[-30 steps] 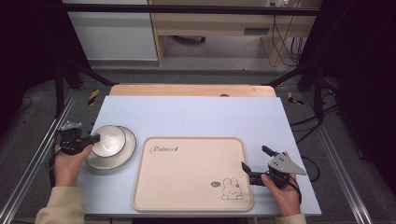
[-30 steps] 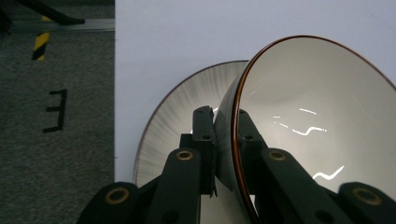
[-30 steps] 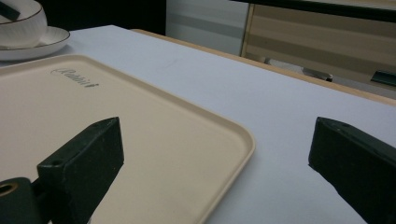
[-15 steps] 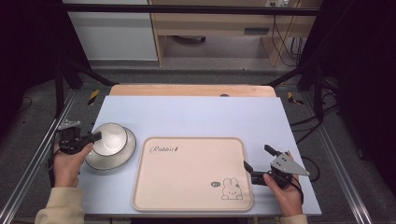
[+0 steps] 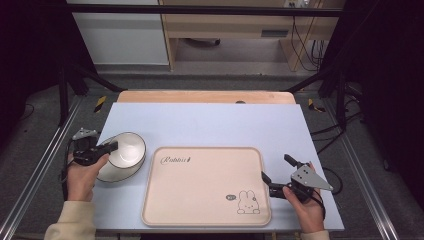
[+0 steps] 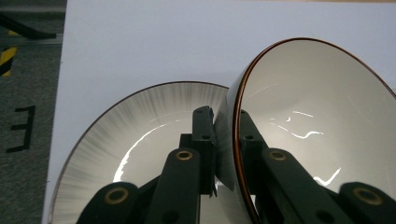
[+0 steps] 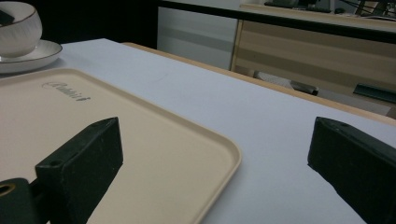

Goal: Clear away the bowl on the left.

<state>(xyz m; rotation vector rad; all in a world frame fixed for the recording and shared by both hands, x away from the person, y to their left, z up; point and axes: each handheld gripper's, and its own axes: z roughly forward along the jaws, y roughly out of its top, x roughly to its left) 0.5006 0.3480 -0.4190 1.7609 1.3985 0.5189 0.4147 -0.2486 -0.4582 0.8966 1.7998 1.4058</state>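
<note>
Clamping the near wall of a glossy white ceramic bowl with a thin brown rim [image 6: 317, 126], the left hand-held gripper [image 6: 222, 140] has 1 black jaw inside the bowl and 1 outside, and the bowl is tipped toward the gripper. Beneath it lies a round white saucer with grey streaks fanning toward its dark edge [image 6: 140, 135]; whether the bowl's foot touches the saucer cannot be told. In the high view both sit at the left side of the pale blue desk [image 5: 215, 122], just left of a cream rectangular plastic tray printed with a small rabbit and script lettering [image 5: 205, 185], which is bare. The right hand-held gripper [image 5: 280, 175] is at the tray's right edge, its 2 jaws spread wide with nothing between them; in the right gripper view 1 jaw is over the tray's corner and the other over the desk.
</note>
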